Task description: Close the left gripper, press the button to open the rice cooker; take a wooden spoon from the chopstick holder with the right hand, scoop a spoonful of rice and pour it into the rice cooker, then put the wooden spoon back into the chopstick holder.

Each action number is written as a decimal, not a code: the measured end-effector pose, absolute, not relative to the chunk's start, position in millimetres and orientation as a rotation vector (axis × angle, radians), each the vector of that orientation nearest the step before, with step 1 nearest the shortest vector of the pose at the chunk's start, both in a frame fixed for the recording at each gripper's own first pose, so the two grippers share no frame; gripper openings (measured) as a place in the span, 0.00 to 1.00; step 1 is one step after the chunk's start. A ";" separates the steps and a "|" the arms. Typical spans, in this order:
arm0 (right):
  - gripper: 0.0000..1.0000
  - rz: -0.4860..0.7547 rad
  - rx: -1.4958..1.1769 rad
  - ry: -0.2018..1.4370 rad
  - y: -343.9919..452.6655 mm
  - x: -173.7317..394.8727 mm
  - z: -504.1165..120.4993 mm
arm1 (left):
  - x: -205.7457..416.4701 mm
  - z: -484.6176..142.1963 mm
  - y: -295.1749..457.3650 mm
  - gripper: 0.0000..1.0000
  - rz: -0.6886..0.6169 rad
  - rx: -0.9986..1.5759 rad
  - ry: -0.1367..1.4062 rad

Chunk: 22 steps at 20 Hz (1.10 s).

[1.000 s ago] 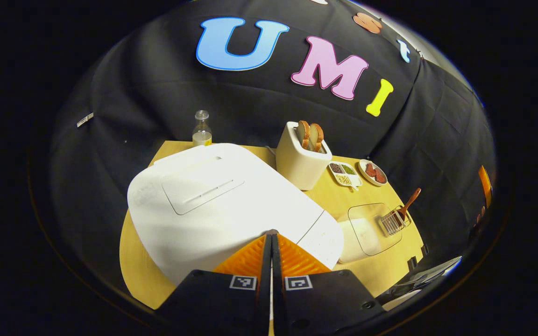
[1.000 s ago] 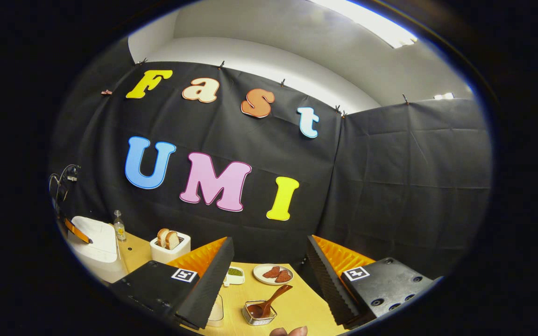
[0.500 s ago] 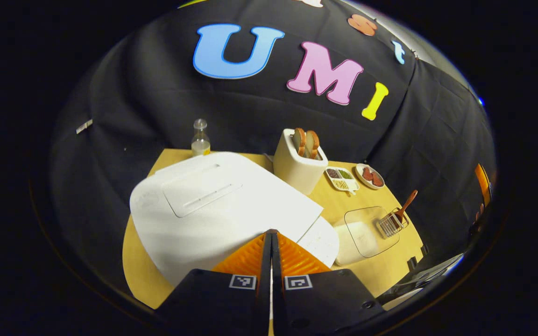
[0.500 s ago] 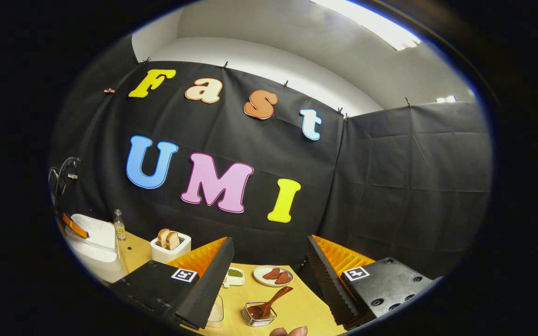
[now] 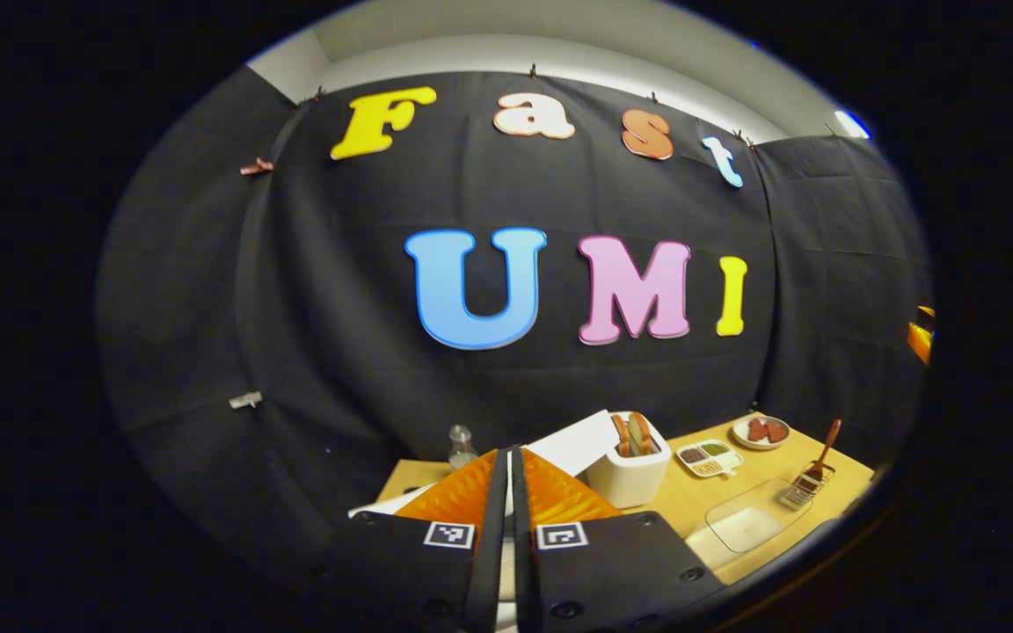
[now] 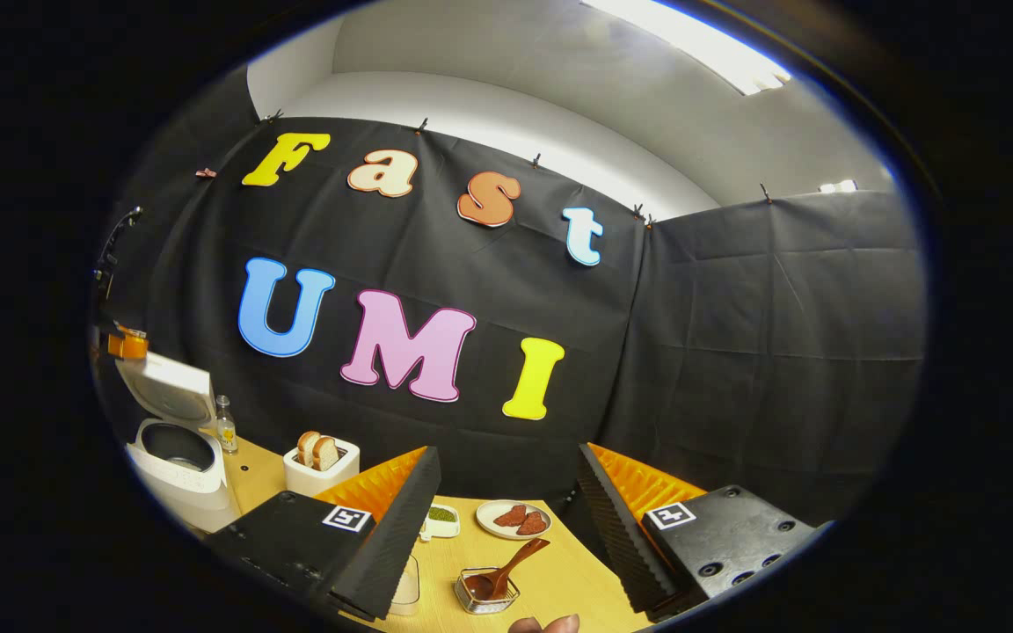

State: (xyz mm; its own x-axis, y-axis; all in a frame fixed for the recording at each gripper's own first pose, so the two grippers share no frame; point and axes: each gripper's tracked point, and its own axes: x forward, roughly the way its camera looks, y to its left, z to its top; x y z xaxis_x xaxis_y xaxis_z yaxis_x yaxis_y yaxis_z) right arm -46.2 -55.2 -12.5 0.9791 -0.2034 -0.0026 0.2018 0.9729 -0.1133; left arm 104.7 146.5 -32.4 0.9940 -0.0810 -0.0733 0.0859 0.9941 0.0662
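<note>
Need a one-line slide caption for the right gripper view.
Right gripper, jaws open, above wooden spoon in chopstick holder; rice cooker lid up.

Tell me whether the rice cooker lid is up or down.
Up. The rice cooker lid stands raised, baring the inner pot in the right gripper view.

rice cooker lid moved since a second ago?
Yes. In the right gripper view the white rice cooker lid now stands raised above the open pot beside the small clear bottle, which stayed put; a second ago it lay shut.
</note>
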 end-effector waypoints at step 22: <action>0.97 0.061 0.273 0.434 -147.8 16.9 -249.8 | 38.8 -6.6 14.1 0.96 0.134 0.015 -0.003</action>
